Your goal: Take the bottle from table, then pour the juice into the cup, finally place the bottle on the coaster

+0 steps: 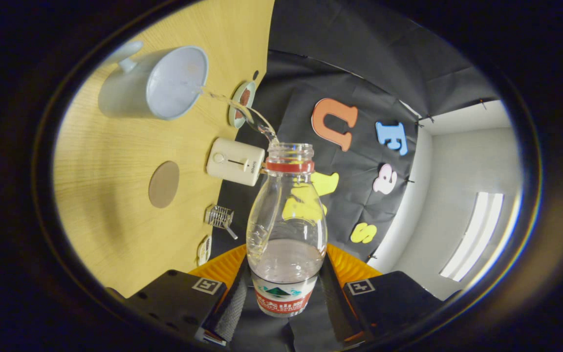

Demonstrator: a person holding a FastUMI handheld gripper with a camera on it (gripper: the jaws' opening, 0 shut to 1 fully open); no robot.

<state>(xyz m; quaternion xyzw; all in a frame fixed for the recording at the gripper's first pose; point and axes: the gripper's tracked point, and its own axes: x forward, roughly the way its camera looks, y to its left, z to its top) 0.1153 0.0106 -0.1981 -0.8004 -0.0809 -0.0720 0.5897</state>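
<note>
A clear plastic bottle [286, 220] with a red neck ring and no cap sits between my fingers, and my gripper [284, 293] is shut on its labelled lower part. The whole view is rolled over, so the bottle lies tipped toward the wooden table [110, 205]. A thin clear stream [242, 112] leaves its mouth and arcs into a pale blue cup [164, 83] with a handle. A round brown coaster [164, 184] lies flat on the table, apart from the cup and beyond my fingers. Liquid still pools in the bottle's lower half.
A white box with a knob and slider [235, 161] stands near the table's back edge. A small dish [242, 100] sits beyond the cup. A little wire basket [220, 216] and a small white item [204, 250] lie along the same edge.
</note>
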